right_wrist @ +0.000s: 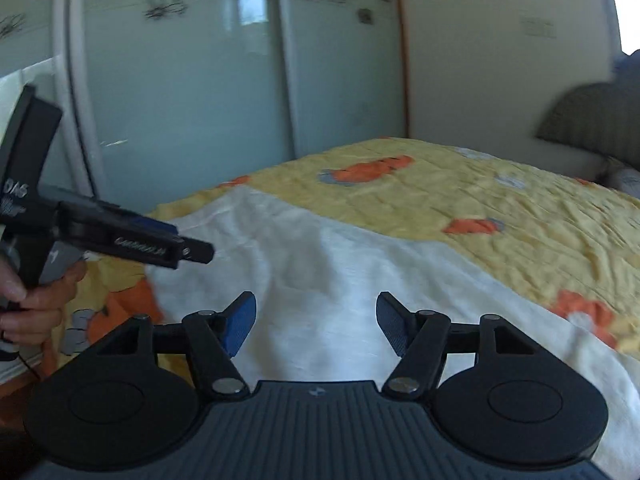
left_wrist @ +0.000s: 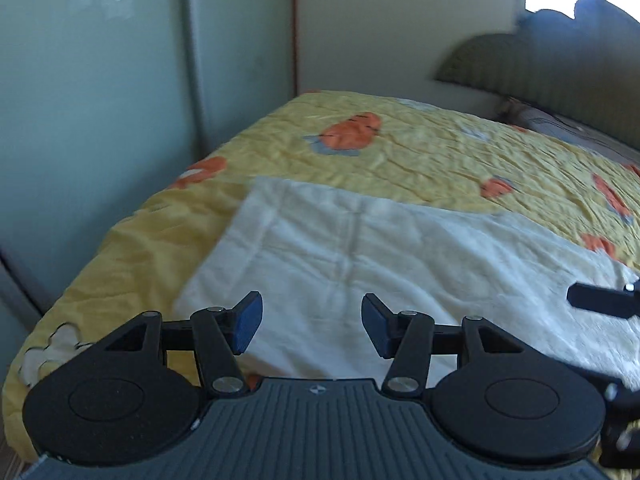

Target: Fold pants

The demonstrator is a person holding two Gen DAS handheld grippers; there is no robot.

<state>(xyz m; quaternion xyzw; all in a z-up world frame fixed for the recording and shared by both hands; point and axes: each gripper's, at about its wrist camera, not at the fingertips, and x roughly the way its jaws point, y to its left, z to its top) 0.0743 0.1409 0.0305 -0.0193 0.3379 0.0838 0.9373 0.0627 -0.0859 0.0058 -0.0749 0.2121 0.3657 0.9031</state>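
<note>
I see the white pants lying flat on the bed, on top of a yellow blanket with orange pictures on it. The pants are spread out wide and look a bit wrinkly. They lie near the edge of the bed that is closest to me.

My left gripper hangs over the near part of the pants. Its jaws are wide apart and there is nothing between them. The blue pads are bare. I cannot tell if the tips touch the cloth or float just above it.

My right gripper is over the pants too, a little farther along them. Its jaws are also wide apart and hold nothing. White cloth shows in the gap between the two fingers.

In the right camera I see the left gripper from the side, up above the left end of the pants. A hand is wrapped around its handle. In the left camera a small black piece of the right gripper pokes in from the right side, over the pants.

Behind the bed there are pale green sliding doors with flower shapes near the top. A dark green headboard stands at the far end of the bed. The pictures are a bit blurry.
</note>
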